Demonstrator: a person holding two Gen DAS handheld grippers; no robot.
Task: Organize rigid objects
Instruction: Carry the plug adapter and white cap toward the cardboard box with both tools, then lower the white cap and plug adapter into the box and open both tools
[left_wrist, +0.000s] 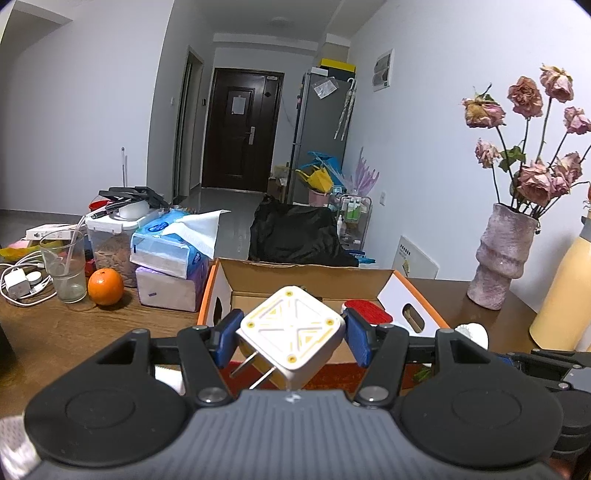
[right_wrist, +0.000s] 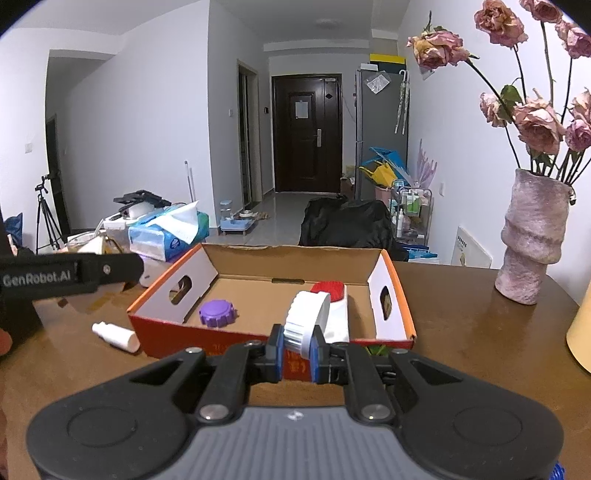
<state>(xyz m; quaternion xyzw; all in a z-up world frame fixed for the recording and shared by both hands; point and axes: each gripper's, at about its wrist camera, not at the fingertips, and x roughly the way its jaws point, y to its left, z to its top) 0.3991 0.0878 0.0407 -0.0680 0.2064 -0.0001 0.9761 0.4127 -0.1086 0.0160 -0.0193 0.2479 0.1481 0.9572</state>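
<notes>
My left gripper (left_wrist: 291, 338) is shut on a white plug adapter (left_wrist: 291, 328) with yellow lines, two prongs pointing down-left, held above the near edge of an open orange cardboard box (left_wrist: 221, 275). My right gripper (right_wrist: 298, 350) is shut on a white ribbed cap (right_wrist: 306, 319) at the box's near wall (right_wrist: 221, 338). Inside the box lie a purple lid (right_wrist: 217, 312) and a white block with a red top (right_wrist: 330, 290). A small white bottle (right_wrist: 116, 336) lies on the table left of the box. The left gripper's arm (right_wrist: 70, 275) shows at the left of the right wrist view.
A wooden table (right_wrist: 461, 314) holds a pink vase of dried roses (right_wrist: 532, 236), a yellow bottle (left_wrist: 565, 288), tissue packs (left_wrist: 170, 247), an orange (left_wrist: 105, 287), a glass (left_wrist: 66, 266) and a white charger with cable (left_wrist: 16, 282). A black bag (right_wrist: 347, 221) sits behind the box.
</notes>
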